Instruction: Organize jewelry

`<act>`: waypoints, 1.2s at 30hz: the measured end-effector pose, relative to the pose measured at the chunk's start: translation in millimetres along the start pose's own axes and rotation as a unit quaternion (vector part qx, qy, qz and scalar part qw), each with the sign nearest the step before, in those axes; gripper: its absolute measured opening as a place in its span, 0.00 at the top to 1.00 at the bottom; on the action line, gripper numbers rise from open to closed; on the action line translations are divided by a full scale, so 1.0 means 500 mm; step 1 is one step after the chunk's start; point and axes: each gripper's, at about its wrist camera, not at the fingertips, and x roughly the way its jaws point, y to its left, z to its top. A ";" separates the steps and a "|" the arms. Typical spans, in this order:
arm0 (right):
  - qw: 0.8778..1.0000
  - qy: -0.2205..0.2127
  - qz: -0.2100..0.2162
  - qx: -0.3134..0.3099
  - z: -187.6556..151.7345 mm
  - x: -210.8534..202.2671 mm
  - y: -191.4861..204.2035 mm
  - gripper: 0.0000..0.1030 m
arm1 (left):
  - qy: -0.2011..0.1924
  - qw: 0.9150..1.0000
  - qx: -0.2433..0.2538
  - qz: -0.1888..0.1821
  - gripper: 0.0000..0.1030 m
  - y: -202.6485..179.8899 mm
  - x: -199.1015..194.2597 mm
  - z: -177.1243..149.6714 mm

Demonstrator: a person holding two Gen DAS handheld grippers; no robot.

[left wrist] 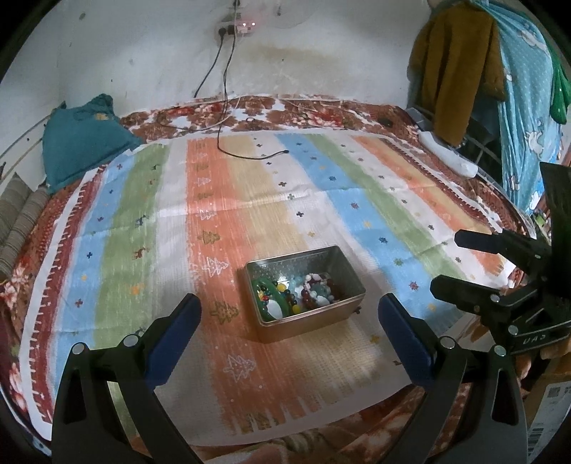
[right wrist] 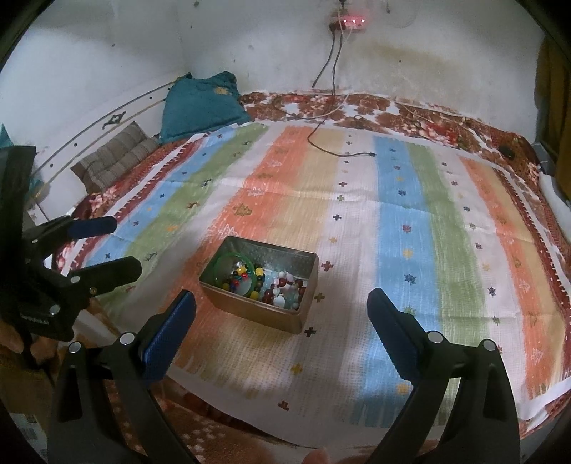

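An open metal tin stands on the striped cloth, just beyond and between the tips of my left gripper, which is open and holds nothing. Inside the tin lie a green bangle and a heap of beaded bracelets in red, white and mixed colours. My right gripper hangs open at the right, apart from the tin. In the right wrist view the tin sits ahead between the spread tips of the right gripper, with the bangle and beads showing. The left gripper is open at the left.
The striped cloth covers a floral blanket on a bed. A teal pillow lies at the back left, and a charger cable trails from a wall power strip. Clothes hang at the right. A cardboard box stands beside the bed.
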 end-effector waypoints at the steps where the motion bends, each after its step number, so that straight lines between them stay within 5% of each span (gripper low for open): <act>1: 1.000 -0.001 0.001 0.001 0.000 -0.001 0.000 0.05 | 0.000 1.000 -0.001 0.000 0.05 0.000 0.000 0.000; 36: 1.000 -0.004 0.022 0.006 -0.010 -0.012 0.000 0.05 | -0.015 1.000 0.012 0.006 0.05 -0.013 -0.010 -0.004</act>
